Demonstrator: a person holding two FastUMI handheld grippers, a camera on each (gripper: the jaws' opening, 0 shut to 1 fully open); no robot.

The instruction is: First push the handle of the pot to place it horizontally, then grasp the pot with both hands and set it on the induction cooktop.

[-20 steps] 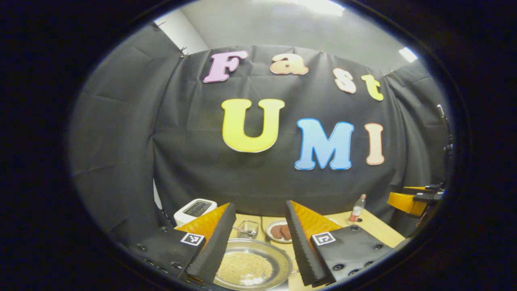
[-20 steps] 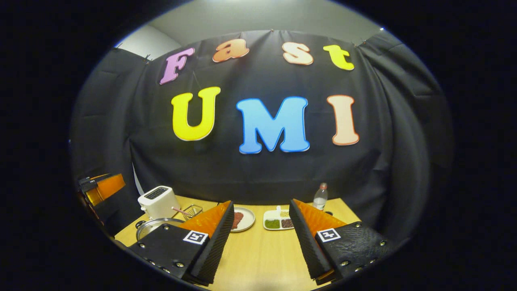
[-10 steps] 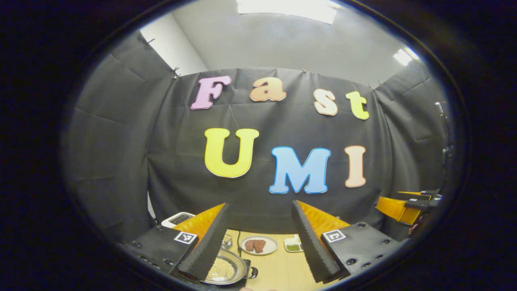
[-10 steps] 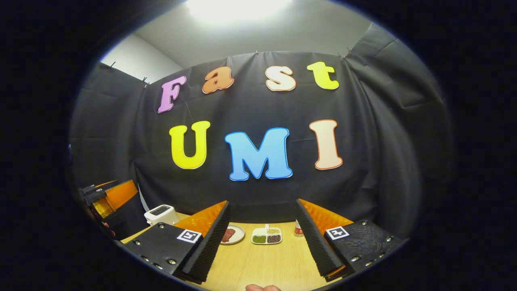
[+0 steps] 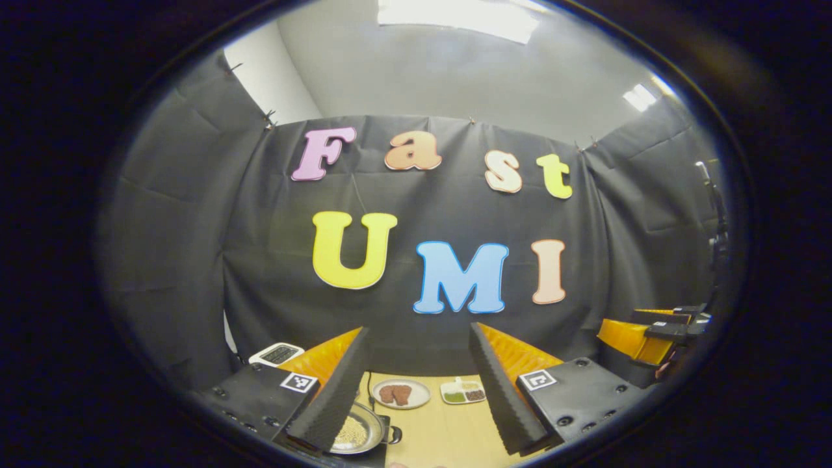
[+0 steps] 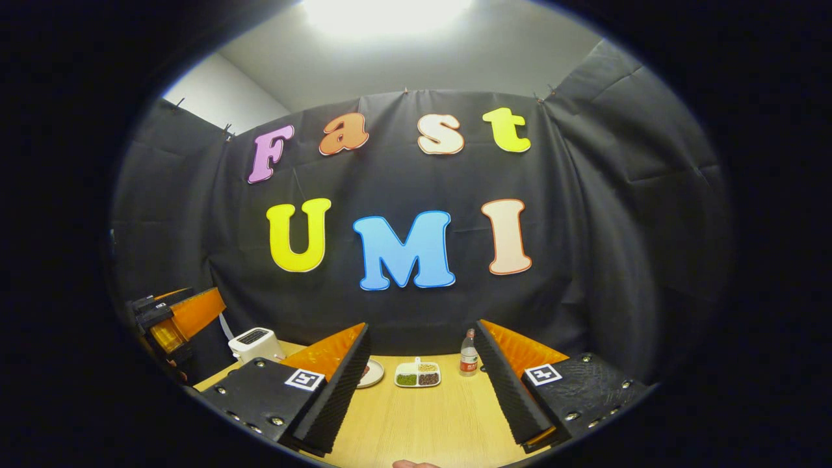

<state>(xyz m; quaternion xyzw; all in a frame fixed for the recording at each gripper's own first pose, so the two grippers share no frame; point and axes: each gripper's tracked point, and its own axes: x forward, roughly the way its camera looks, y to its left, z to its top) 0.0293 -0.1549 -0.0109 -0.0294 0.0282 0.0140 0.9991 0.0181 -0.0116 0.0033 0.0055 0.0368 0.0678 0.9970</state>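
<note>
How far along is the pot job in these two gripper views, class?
Done: the pot seems to sit on a dark unit, probably the cooktop, side handle pointing sideways. In hand: nothing; the left gripper and right gripper are open above the table. Left: seemingly nothing.

Left gripper (image 5: 416, 390): black textured plates with round screws, a square black-and-white marker tag on each, orange wedge-shaped shells behind ribbed jaws. Right gripper (image 6: 419, 383): same build, same tags and screws. Other gripper's orange-and-black body at 3 o'clock in left gripper view.
</note>
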